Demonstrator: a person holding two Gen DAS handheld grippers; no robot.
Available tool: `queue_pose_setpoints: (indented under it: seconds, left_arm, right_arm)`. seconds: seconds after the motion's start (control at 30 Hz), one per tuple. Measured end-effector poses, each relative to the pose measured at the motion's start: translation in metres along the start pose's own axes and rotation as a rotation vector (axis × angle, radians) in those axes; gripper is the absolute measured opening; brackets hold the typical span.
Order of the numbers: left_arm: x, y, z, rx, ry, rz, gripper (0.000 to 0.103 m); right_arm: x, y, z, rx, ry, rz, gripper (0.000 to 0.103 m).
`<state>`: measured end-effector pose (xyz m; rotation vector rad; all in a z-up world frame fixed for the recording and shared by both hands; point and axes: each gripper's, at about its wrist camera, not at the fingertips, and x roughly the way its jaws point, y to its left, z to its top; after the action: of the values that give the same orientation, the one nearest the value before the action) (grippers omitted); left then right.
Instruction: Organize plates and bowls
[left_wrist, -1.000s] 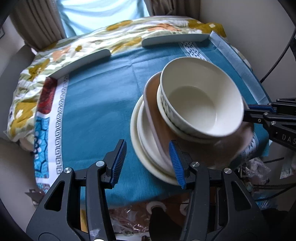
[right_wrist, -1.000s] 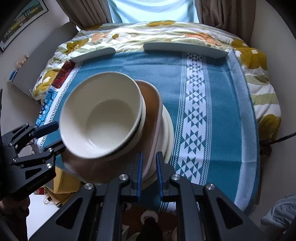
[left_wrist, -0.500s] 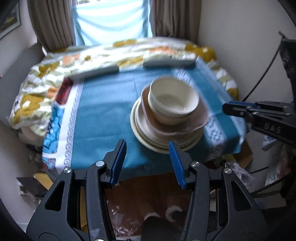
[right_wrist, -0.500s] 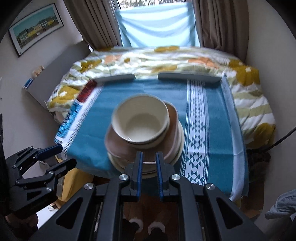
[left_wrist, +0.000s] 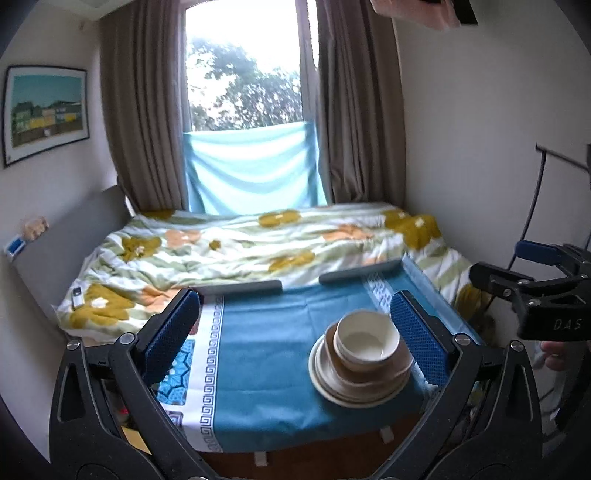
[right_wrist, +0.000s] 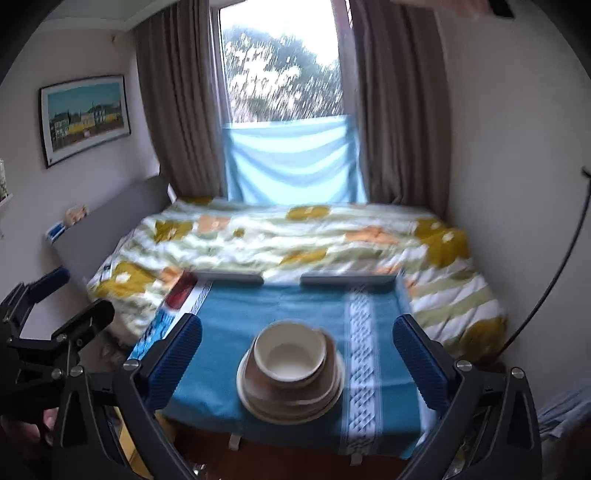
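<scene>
A cream bowl (left_wrist: 366, 341) sits on a brown plate (left_wrist: 369, 373), which rests on cream plates (left_wrist: 351, 395), all stacked near the front right of a table with a blue cloth (left_wrist: 266, 350). The stack also shows in the right wrist view, bowl (right_wrist: 290, 356) on brown plate (right_wrist: 291, 391). My left gripper (left_wrist: 295, 332) is wide open and empty, held back from the table. My right gripper (right_wrist: 297, 347) is wide open and empty, also back from the stack.
Two grey bars (left_wrist: 243, 287) (left_wrist: 360, 272) lie along the table's far edge. Behind is a bed with a floral duvet (left_wrist: 258, 247), a window with curtains, and walls on both sides. The other gripper shows at each view's edge (left_wrist: 535, 295) (right_wrist: 44, 332).
Both grippers have pulled back and up from the stack. The right gripper, shut before, has opened wide. The left gripper has opened wider. The stack stays on the table.
</scene>
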<state>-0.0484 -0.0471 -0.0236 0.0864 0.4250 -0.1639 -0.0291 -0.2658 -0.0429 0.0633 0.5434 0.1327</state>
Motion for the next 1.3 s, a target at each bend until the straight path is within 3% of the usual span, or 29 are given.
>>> queue_pose_setpoints:
  seconds: [0.33,1.3]
  left_arm:
    - [-0.015,0.012,0.002,-0.048,-0.062,0.005,0.103]
    - [-0.015,0.016,0.001,-0.055,-0.097,0.059,0.103]
  right_arm:
    - [-0.019,0.006,0.002,-0.014,-0.099,-0.079,0.103]
    - [-0.007,0.014,0.007,0.000,-0.100,-0.077,0.103]
